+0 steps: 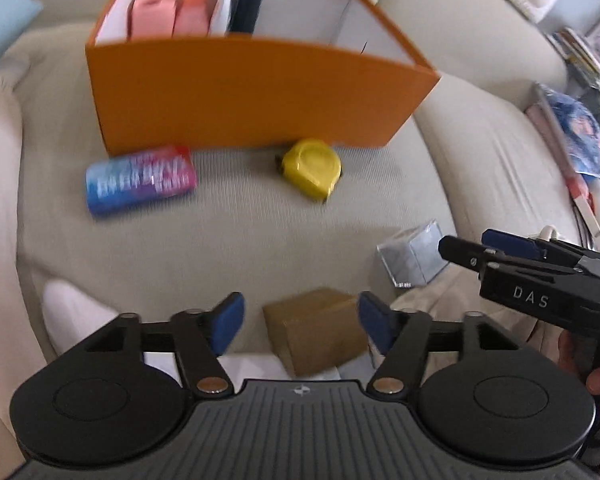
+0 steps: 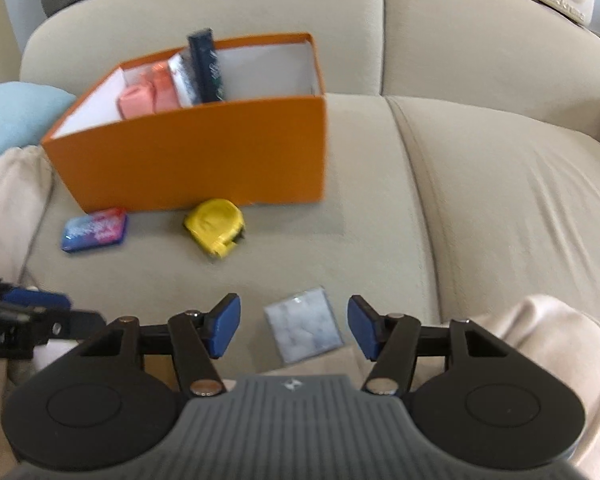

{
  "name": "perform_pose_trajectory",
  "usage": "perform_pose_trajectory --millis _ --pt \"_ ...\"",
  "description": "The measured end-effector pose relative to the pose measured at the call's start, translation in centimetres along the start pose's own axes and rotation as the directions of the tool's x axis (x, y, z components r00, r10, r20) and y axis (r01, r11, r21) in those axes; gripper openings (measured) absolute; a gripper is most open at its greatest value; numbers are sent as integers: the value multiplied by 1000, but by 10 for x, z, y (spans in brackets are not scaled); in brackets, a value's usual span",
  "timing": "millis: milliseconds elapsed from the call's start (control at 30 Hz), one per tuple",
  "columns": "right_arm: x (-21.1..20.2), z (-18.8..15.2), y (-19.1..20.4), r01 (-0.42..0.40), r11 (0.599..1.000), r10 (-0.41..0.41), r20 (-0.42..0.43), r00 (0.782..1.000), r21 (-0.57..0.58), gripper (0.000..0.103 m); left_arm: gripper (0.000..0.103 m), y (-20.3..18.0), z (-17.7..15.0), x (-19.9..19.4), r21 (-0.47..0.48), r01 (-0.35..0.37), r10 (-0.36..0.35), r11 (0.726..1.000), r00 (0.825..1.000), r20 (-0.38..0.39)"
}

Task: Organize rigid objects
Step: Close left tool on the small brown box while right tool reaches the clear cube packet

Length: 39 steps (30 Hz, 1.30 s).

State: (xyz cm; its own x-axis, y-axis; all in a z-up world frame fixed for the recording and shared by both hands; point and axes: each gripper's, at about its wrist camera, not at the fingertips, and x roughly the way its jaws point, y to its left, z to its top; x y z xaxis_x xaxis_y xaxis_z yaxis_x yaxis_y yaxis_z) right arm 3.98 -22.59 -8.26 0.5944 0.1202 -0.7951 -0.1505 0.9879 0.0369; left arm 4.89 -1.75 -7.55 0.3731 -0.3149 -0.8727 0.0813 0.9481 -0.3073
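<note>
On the beige sofa cushion sits an orange box, pink packs and a dark carton upright inside. At its six o'clock: yellow tape measure; at seven, blue-pink tin. Left gripper gapes wide around a brown box, untouched. Right gripper frames a silvery cube, pads clear.

A beige sofa fills the scene in soft daylight, a light-blue cushion at its left, cluttered shelves at far right.
</note>
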Motion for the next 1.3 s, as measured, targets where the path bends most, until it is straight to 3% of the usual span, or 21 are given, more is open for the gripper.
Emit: perform_pose_trajectory --millis 167,267,433,567,700,833,1067,1200,1300 --pt "5 -5 -15 -43 998 44 -24 999 51 61 88 -16 -2 20 5 -90 90 996 994 -55" --pt "6 -8 -17 -64 997 65 -31 997 53 62 89 -19 -1 30 -29 -85 81 996 992 -100" --pt "15 -7 -17 -80 995 83 -55 995 52 62 89 -24 -3 47 -44 -131 124 990 982 -141" --pt "23 -6 -12 -75 997 76 -77 994 20 65 82 -22 -1 54 -62 -140 130 988 980 -150" --pt "34 -3 -8 -88 996 89 -111 990 8 60 75 -20 -2 54 -50 -116 107 992 981 -161" --pt "39 -1 -3 -57 998 55 -122 991 -13 61 73 -14 -4 49 -46 -94 85 995 983 -160" --pt "46 0 -6 -6 1000 6 -137 991 2 61 73 -5 1 22 24 -84 84 996 996 -7" --pt "50 2 -3 14 1000 -15 -138 990 -13 61 73 -10 1 11 130 -164 142 978 977 161" --pt "51 2 -4 6 1000 -8 -135 991 -12 52 72 -5 3 23 128 -200 178 971 971 162"
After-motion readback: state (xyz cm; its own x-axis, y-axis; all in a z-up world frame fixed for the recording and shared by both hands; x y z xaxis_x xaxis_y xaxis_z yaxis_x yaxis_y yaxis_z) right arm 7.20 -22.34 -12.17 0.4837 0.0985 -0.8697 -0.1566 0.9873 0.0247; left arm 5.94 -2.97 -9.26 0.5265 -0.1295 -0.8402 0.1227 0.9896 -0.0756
